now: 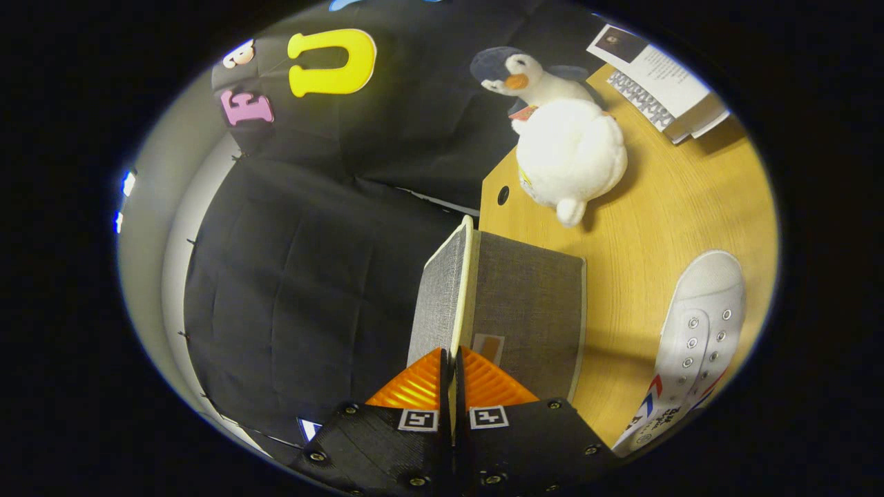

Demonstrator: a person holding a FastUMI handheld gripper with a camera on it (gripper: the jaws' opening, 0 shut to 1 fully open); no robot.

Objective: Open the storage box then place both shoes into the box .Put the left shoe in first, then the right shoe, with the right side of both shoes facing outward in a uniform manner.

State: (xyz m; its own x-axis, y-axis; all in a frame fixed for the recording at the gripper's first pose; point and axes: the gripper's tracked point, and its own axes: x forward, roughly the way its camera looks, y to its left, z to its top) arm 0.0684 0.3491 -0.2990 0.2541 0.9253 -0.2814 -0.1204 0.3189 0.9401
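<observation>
Pinching the pale edge of the storage box's lid [442, 290], the gripper [452, 376] has its two fingers drawn almost together, one on each face of the thin panel, which stands raised on edge. The grey fabric storage box [528, 310] sits just beyond the fingers at the near corner of a wooden table [663, 207], whose light grain runs away to the right; a small dark hole shows in the table near its edge. One white lace-up shoe [694, 338] lies on the table beside the box, apart from it, its heel end cut off from sight. One plush penguin [563, 138] rests farther back, and one stack of printed papers [659, 83] lies at the far end. Beyond the table's edge hangs black cloth, with a pale wall behind. The box's inside is hidden.
</observation>
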